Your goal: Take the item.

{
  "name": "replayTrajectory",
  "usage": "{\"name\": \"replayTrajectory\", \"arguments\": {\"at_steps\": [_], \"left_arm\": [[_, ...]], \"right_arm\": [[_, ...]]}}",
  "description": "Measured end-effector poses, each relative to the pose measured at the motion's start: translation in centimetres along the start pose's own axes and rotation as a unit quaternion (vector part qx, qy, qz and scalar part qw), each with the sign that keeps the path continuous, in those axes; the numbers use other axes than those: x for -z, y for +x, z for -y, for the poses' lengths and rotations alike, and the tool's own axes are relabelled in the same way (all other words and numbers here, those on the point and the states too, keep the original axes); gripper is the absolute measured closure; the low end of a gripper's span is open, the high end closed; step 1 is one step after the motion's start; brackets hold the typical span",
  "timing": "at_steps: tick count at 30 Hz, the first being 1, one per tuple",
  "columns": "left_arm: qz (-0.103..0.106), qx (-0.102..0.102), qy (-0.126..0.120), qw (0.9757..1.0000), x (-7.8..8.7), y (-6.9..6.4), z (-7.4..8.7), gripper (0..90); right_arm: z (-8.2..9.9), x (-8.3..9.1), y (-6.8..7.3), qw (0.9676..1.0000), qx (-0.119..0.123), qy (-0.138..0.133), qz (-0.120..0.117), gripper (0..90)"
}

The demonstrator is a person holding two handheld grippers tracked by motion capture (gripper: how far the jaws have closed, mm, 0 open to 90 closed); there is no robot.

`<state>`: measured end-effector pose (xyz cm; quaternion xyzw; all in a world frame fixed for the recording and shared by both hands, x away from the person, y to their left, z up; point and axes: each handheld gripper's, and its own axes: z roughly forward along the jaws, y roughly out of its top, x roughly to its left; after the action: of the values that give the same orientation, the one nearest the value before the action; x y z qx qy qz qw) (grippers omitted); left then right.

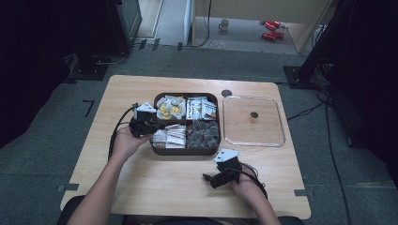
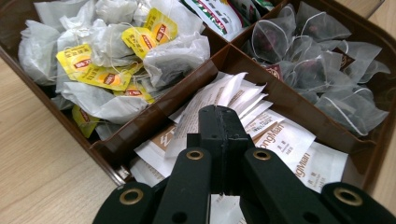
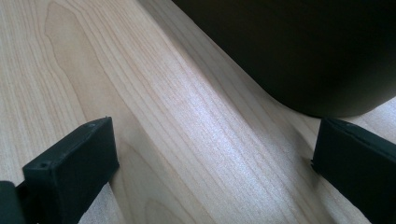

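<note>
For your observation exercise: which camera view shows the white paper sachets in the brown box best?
The left gripper view: the white paper sachets lie close up beneath the shut left gripper, print legible. The high view shows them small. The right gripper view shows the brown box from outside.

Left tongs (image 2: 219, 122) look clamped together; right tongs (image 3: 210, 154) gape wide.

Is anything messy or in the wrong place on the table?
Nothing looks spilled or broken. The brown box has its four kinds of tea sorted into separate sections, and its clear lid lies flat beside it. The only loose bit is the white sachets, fanned unevenly under the left gripper.
</note>
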<state>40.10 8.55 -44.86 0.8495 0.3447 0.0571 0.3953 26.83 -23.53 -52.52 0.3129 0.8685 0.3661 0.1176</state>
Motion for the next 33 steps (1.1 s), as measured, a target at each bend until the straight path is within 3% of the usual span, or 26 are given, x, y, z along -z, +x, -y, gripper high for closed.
{"name": "replayTrajectory", "arguments": {"at_steps": [11,20,21,25,26,28,30,33], "left_arm": [[0.002,0.006,-0.013,0.9999,2.2,-0.1,-0.5,90.0],[0.007,0.011,-0.005,0.9999,1.6,0.2,0.4,90.0],[0.001,0.013,-0.008,0.9999,1.5,0.1,0.7,80.6],[0.0,0.007,-0.007,1.0,1.2,-0.5,0.9,68.6],[-0.007,-0.009,-0.004,0.9999,0.8,-1.2,1.1,65.6],[-0.016,-0.017,-0.003,0.9997,0.6,-1.5,1.2,56.7],[-0.029,-0.027,0.006,0.9992,-0.1,-1.7,1.5,53.2],[-0.036,-0.02,0.013,0.9991,-0.7,-1.3,1.7,52.3]], "right_arm": [[0.0,0.0,0.0,1.0,0.0,0.0,0.0,0.0],[0.0,0.0,0.0,1.0,0.0,0.0,0.0,0.0],[0.0,0.0,0.0,1.0,0.001,0.001,0.0,0.0],[0.0,0.0,0.0,1.0,0.001,0.0,0.0,0.0],[0.0,0.0,0.0,1.0,0.0,0.0,0.0,0.0],[0.0,0.0,0.0,1.0,0.0,0.0,0.0,0.0],[0.0,0.0,0.0,1.0,0.0,0.0,0.0,0.0],[0.0,0.0,0.0,1.0,0.0,0.0,0.0,0.0]]}}
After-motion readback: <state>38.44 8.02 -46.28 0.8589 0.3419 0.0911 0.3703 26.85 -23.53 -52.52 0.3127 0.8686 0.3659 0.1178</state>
